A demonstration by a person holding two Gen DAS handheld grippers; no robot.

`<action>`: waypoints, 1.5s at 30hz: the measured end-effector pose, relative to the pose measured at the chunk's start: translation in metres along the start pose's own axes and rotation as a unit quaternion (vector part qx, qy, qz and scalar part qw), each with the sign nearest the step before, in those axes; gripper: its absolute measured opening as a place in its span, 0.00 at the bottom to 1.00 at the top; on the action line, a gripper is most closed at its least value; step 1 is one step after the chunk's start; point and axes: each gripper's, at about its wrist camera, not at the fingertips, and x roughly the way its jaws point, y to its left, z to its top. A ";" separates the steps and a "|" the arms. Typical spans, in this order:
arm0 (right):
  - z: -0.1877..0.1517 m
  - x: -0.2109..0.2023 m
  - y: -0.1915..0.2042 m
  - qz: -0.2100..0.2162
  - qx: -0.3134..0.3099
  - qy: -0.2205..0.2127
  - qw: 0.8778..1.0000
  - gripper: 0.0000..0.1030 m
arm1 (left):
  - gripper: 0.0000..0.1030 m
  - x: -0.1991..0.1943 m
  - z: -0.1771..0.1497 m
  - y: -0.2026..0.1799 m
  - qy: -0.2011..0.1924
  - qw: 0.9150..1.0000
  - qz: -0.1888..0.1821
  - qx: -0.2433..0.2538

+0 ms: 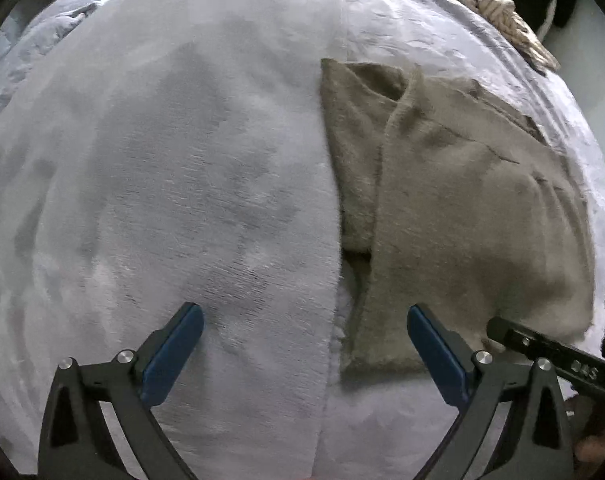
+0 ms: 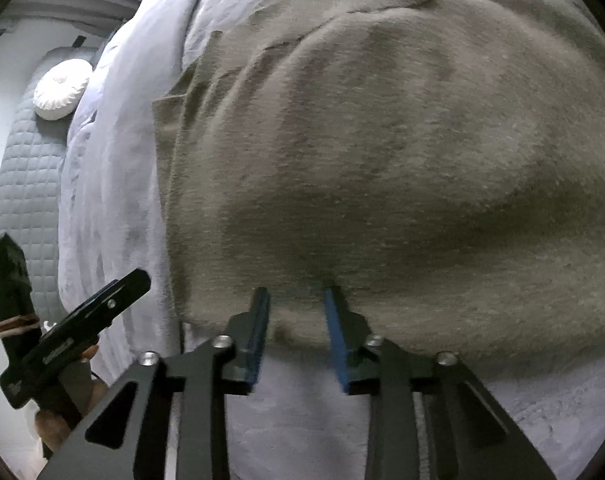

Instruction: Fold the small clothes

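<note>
A taupe fuzzy garment [image 1: 462, 208] lies folded on the bed, right of centre in the left wrist view, and fills most of the right wrist view [image 2: 382, 160]. My left gripper [image 1: 304, 314] is open wide above the bed. Its right finger hovers over the garment's near left corner and its left finger over the pale blanket. My right gripper [image 2: 297, 294] is open, its blue pads a little apart at the garment's near hem, which lies between them unpinched. One of its fingers [image 1: 542, 348] shows at the lower right of the left wrist view.
A pale fleece blanket [image 1: 162, 200] covers the bed's left half, over a white crinkled duvet [image 1: 422, 40]. A patterned cloth [image 1: 502, 12] lies at the far right corner. A round white cushion [image 2: 62, 88] rests on grey quilted padding [image 2: 26, 184]. The left gripper's body [image 2: 82, 320] is at the lower left.
</note>
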 end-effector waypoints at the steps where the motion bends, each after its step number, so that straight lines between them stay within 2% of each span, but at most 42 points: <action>1: -0.001 -0.001 0.004 0.000 -0.003 -0.001 1.000 0.45 | 0.99 0.001 0.001 0.002 0.000 1.000 0.003 -0.003; 2: -0.002 -0.003 0.009 0.002 -0.008 -0.003 1.000 0.50 | 0.99 0.001 0.002 0.005 0.001 1.000 0.006 -0.008; 7: -0.014 -0.010 0.019 0.040 -0.012 0.007 0.999 0.52 | 0.99 0.008 0.007 0.015 0.012 0.999 0.027 -0.026; 10: -0.025 -0.005 0.013 0.072 0.010 0.032 0.997 0.58 | 0.99 0.011 0.010 0.013 0.015 0.999 0.025 -0.019; 14: -0.035 0.005 -0.001 0.091 0.051 0.052 0.993 0.58 | 0.99 0.013 0.015 0.011 0.016 1.000 0.018 -0.019; 25: -0.023 0.014 -0.023 0.152 0.133 0.028 0.979 0.58 | 0.99 0.019 0.030 -0.003 0.017 1.000 0.018 -0.019; 34: -0.026 0.024 -0.038 0.198 0.178 0.021 0.964 0.59 | 0.99 0.016 0.032 0.002 -0.006 0.999 0.014 -0.042; 40: -0.022 0.036 -0.040 0.239 0.218 0.003 0.946 0.61 | 0.99 0.015 0.045 0.005 -0.019 0.999 0.002 -0.045; 45: -0.018 0.052 -0.033 0.285 0.255 -0.012 0.924 0.61 | 0.99 0.020 0.054 0.006 0.002 0.997 -0.056 -0.057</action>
